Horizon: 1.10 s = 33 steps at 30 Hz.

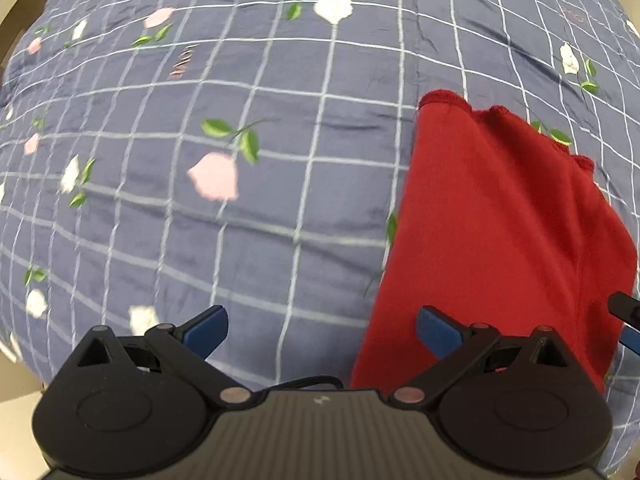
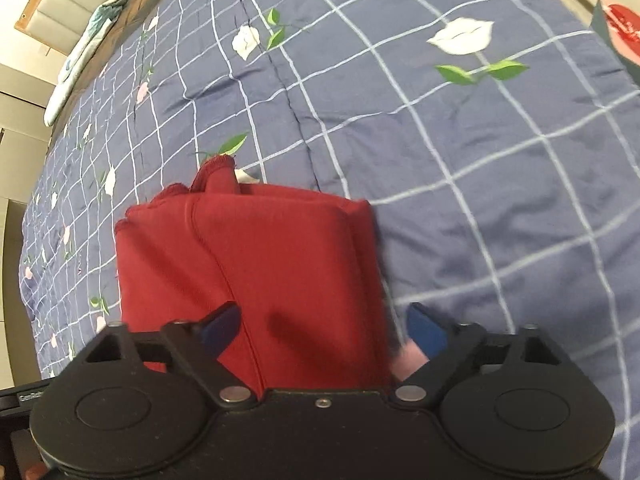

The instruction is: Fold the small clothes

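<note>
One red garment (image 2: 260, 264) lies folded on the blue checked bedspread (image 1: 200, 220), at three o'clock in the left wrist view. Two grippers: the left gripper (image 1: 322, 332) and right gripper (image 2: 320, 326) both gape wide, holding nothing.

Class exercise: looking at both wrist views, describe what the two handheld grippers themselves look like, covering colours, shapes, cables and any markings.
Both are black plastic. The left gripper has two round hubs, angled link arms with silver pivot pins, blue pads on its fingers, a grey ribbed centre plate and a thin black cable behind it. The right gripper matches in shape, with blue-padded fingers, but its centre plate is dark with one small screw.
</note>
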{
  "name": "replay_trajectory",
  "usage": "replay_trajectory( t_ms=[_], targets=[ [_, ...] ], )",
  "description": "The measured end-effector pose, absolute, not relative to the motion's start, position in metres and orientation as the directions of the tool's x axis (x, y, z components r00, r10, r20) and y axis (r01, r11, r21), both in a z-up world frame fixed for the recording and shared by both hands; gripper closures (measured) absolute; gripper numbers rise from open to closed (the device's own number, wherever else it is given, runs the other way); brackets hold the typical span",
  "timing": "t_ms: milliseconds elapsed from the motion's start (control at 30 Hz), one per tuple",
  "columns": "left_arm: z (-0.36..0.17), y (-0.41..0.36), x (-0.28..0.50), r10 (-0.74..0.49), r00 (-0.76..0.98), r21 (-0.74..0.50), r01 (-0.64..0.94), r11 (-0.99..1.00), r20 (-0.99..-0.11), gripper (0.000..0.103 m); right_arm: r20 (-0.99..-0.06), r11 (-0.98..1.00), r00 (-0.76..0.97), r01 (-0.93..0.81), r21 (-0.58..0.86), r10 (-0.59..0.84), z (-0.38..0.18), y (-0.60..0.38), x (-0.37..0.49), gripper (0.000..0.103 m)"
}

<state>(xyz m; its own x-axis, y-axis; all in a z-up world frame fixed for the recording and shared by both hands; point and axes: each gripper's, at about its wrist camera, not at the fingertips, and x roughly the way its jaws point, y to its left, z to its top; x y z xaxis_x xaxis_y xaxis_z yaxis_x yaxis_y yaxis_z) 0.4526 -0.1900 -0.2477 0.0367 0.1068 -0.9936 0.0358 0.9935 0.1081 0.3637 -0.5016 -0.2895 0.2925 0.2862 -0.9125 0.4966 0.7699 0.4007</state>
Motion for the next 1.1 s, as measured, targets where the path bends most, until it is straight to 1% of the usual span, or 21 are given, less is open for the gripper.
replay_trajectory(
  t_ms=[33,233,267,333,433,600,733,767,800,833,867,900,933,967,1000,1033,1067,1100],
  targets=[
    [-0.252,-0.191,0.456,0.103,0.032,0.104,0.045,0.994,-0.994,0.001,-0.913,0.770,0.288,0.497,0.400,0.288,-0.293,-0.502,0.367,0.019],
    [-0.274,-0.198,0.473,0.057,0.009,0.057,0.078,0.995,-0.998,0.001,-0.914,0.753,0.254,0.518,0.405,0.316,-0.312,-0.506,0.371,0.019],
    [-0.276,-0.198,0.474,0.046,0.005,0.046,0.078,0.996,-0.999,0.001,-0.911,0.750,0.255,0.517,0.413,0.325,-0.314,-0.507,0.370,0.019],
    [-0.280,-0.197,0.474,0.031,-0.008,0.030,0.080,0.996,-0.999,0.001,-0.899,0.739,0.254,0.511,0.439,0.357,-0.318,-0.510,0.369,0.011],
    [-0.292,-0.198,0.473,0.034,-0.044,0.030,0.072,0.997,-0.998,0.000,-0.887,0.754,0.237,0.467,0.463,0.397,-0.322,-0.509,0.371,0.005],
    [-0.305,-0.200,0.470,0.031,-0.070,0.029,0.035,0.999,-0.997,0.000,-0.917,0.838,0.160,0.371,0.399,0.366,-0.321,-0.491,0.384,0.002],
    [-0.304,-0.200,0.466,0.027,-0.063,0.025,0.032,0.999,-0.998,0.000,-0.925,0.827,0.157,0.413,0.380,0.347,-0.322,-0.487,0.384,0.002],
    [-0.303,-0.200,0.465,0.021,-0.058,0.019,0.037,0.999,-0.998,0.004,-0.924,0.819,0.162,0.427,0.383,0.348,-0.322,-0.488,0.384,0.003],
    [-0.301,-0.200,0.463,0.007,-0.052,0.005,0.041,0.999,-0.999,0.011,-0.924,0.813,0.168,0.439,0.381,0.342,-0.321,-0.489,0.382,0.007],
    [-0.300,-0.199,0.462,-0.010,-0.048,-0.012,0.042,0.999,-0.999,0.014,-0.927,0.813,0.173,0.445,0.375,0.333,-0.320,-0.489,0.380,0.012],
    [-0.298,-0.200,0.460,-0.025,-0.045,-0.027,0.041,0.999,-0.999,0.024,-0.931,0.814,0.175,0.452,0.364,0.319,-0.319,-0.491,0.378,0.016],
    [-0.296,-0.201,0.459,-0.048,-0.042,-0.050,0.041,0.998,-0.998,0.034,-0.934,0.813,0.180,0.459,0.358,0.309,-0.318,-0.492,0.376,0.022],
    [-0.295,-0.201,0.457,-0.062,-0.038,-0.063,0.041,0.997,-0.997,0.039,-0.934,0.809,0.186,0.466,0.358,0.306,-0.317,-0.495,0.373,0.029],
    [-0.293,-0.203,0.456,-0.075,-0.038,-0.077,0.043,0.996,-0.996,0.050,-0.934,0.804,0.192,0.475,0.358,0.303,-0.316,-0.497,0.370,0.033],
    [-0.292,-0.205,0.454,-0.088,-0.038,-0.090,0.046,0.995,-0.995,0.056,-0.933,0.797,0.198,0.485,0.360,0.301,-0.314,-0.499,0.368,0.045],
    [-0.290,-0.208,0.452,-0.084,-0.034,-0.086,0.050,0.995,-0.996,0.057,-0.931,0.789,0.204,0.495,0.365,0.303,-0.313,-0.501,0.366,0.057],
    [-0.288,-0.212,0.450,-0.067,-0.030,-0.069,0.063,0.996,-0.997,0.061,-0.928,0.778,0.211,0.505,0.373,0.307,-0.312,-0.502,0.364,0.064],
    [-0.285,-0.216,0.447,-0.055,-0.029,-0.057,0.077,0.995,-0.998,0.065,-0.922,0.765,0.221,0.515,0.387,0.318,-0.310,-0.502,0.362,0.075]
  ],
)
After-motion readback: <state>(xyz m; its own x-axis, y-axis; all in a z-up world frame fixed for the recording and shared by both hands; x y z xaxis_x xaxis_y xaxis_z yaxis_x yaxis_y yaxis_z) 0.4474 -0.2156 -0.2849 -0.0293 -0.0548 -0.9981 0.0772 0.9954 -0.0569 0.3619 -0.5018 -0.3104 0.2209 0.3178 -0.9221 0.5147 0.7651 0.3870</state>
